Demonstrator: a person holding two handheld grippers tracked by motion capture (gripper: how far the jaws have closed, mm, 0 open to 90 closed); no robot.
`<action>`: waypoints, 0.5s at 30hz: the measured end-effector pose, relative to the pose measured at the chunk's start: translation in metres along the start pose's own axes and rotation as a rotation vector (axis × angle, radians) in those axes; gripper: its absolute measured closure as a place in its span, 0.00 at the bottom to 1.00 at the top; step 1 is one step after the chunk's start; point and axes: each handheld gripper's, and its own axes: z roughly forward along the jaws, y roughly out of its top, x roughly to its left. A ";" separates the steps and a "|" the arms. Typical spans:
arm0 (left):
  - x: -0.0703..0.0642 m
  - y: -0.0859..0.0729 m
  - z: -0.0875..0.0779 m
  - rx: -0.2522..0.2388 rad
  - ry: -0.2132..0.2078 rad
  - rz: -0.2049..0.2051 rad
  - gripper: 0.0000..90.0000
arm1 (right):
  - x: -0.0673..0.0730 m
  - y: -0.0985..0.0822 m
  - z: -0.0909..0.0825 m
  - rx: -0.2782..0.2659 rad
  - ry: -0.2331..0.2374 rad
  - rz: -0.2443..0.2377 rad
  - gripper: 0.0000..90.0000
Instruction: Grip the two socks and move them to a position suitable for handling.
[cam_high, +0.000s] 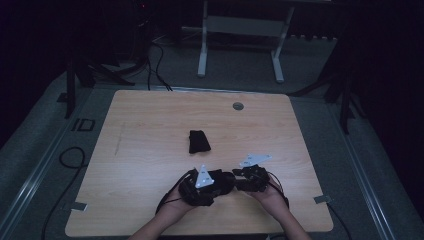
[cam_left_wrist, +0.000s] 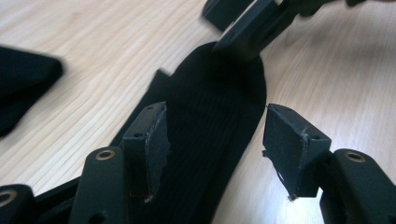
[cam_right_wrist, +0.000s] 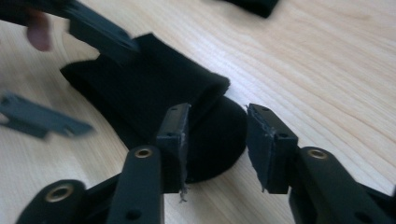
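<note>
Both the left hand-held gripper (cam_left_wrist: 217, 144) and right hand-held gripper (cam_right_wrist: 217, 144) stand apart over a ribbed black sock (cam_left_wrist: 210, 107) on pale woodgrain.

Lab or recording studio is suggested: a lone wooden table (cam_high: 150, 150) is set on grey carpet (cam_high: 30, 145), ringed by dark stands (cam_high: 70, 85), trailing cables (cam_high: 155, 65) and a white frame (cam_high: 240, 30); surroundings are kept dim.

On the near part of the worktop (cam_high: 150, 125), a sock (cam_left_wrist: 210, 116) lies flat between my left gripper (cam_high: 212, 186) and my right gripper (cam_high: 245, 177), which face each other, left and right of it. A folded sock (cam_high: 199, 141) lies farther off, near the worktop's middle, apart from both.
</note>
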 end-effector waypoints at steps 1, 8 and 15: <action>-0.001 0.001 0.006 0.016 0.008 0.012 0.45 | 0.001 -0.001 0.003 0.015 -0.009 -0.021 0.82; 0.007 0.000 0.030 0.052 0.017 -0.004 0.55 | -0.001 -0.009 0.017 0.097 -0.026 -0.055 0.96; 0.016 0.002 0.018 -0.004 0.033 -0.077 0.86 | 0.000 -0.011 0.016 0.104 -0.042 -0.069 0.96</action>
